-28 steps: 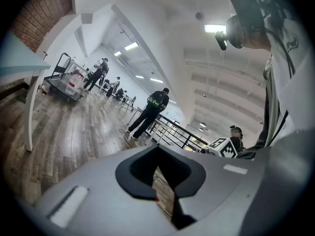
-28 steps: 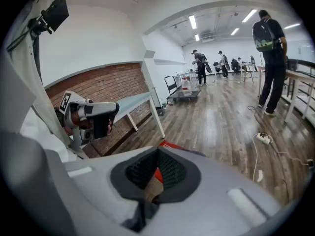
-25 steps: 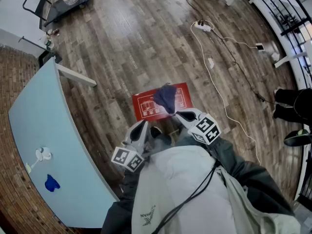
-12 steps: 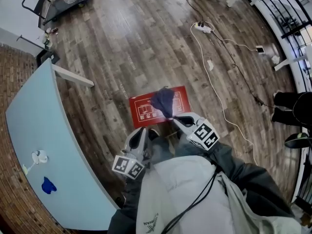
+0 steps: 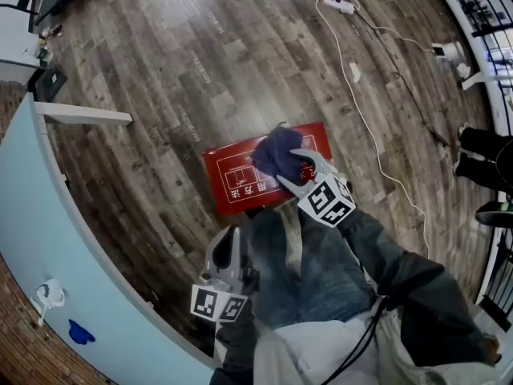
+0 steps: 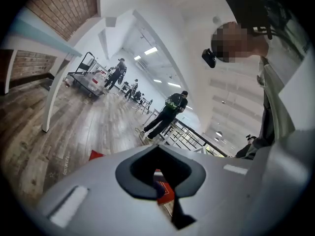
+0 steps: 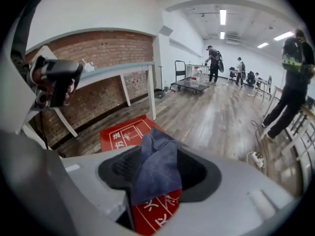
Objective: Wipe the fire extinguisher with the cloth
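The red fire extinguisher box lay flat on the wooden floor, white print on its lid, and what was inside it I could not see. The dark blue cloth sat crumpled on it and covered one end. It lay between the jaws of the right gripper, which had just been opening and did not pinch it. The left gripper was closed on nothing.

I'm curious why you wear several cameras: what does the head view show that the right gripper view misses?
Head view only: the marker cubes on the left gripper and right gripper. Right gripper view only: ceiling lights, far-off people. Both: the red box and the blue cloth between the right gripper's jaws, which have just been opening.
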`<state>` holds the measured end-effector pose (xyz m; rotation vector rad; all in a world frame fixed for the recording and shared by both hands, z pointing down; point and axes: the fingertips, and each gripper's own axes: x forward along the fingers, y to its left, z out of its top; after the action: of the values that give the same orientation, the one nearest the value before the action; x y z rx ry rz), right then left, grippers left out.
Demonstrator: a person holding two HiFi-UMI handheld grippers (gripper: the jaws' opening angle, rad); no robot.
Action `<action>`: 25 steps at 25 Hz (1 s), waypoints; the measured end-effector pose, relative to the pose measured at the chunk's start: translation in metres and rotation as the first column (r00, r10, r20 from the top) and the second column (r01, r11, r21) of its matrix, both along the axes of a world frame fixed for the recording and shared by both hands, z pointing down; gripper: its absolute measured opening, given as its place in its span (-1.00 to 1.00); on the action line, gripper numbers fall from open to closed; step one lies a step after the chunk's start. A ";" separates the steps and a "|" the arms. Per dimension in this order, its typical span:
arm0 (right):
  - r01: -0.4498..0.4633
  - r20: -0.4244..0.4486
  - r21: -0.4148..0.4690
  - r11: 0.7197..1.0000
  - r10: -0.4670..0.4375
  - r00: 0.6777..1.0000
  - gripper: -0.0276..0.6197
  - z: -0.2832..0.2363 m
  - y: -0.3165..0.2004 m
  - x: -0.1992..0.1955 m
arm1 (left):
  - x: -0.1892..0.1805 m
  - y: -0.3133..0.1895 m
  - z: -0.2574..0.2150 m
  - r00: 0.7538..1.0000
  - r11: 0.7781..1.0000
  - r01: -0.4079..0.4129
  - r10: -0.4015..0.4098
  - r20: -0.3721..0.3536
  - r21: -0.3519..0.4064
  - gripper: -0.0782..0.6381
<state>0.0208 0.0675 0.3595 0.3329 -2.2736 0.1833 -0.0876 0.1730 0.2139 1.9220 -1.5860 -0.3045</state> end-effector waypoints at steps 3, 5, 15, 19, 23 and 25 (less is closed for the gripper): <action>-0.017 -0.066 0.028 0.999 0.019 0.998 -0.25 0.038 -0.001 -0.006 | -0.016 0.004 0.016 1.000 1.000 0.007 -0.007 0.000 -0.004 -0.78; -0.069 -0.023 0.022 0.997 0.069 0.997 -0.26 0.046 -0.003 -0.014 | -0.026 0.006 0.023 1.000 1.000 0.011 -0.011 0.006 0.002 -0.78; 0.112 0.067 0.075 0.991 -0.117 0.991 -0.71 0.034 0.080 -0.106 | -0.054 0.032 0.073 0.998 0.997 0.059 -0.060 -0.016 -0.052 -0.78; 0.190 0.115 0.034 0.981 -0.192 0.975 -0.72 0.035 0.086 -0.092 | -0.047 0.030 0.078 0.999 0.997 0.041 -0.043 -0.031 -0.063 -0.78; 0.219 0.071 0.118 0.969 -0.228 0.971 -0.73 0.038 0.021 -0.025 | -0.039 0.020 0.077 0.999 0.999 0.005 -0.007 -0.040 -0.047 -0.78; 0.334 0.051 0.119 0.935 -0.341 0.939 -0.73 0.039 -0.001 0.004 | -0.035 0.016 0.074 0.999 0.999 -0.009 0.007 -0.041 -0.037 -0.78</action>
<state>0.0251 0.0669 0.3986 -0.0141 -2.3756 -0.1091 -0.1224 0.1886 0.2880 1.8818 -1.5462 -0.3069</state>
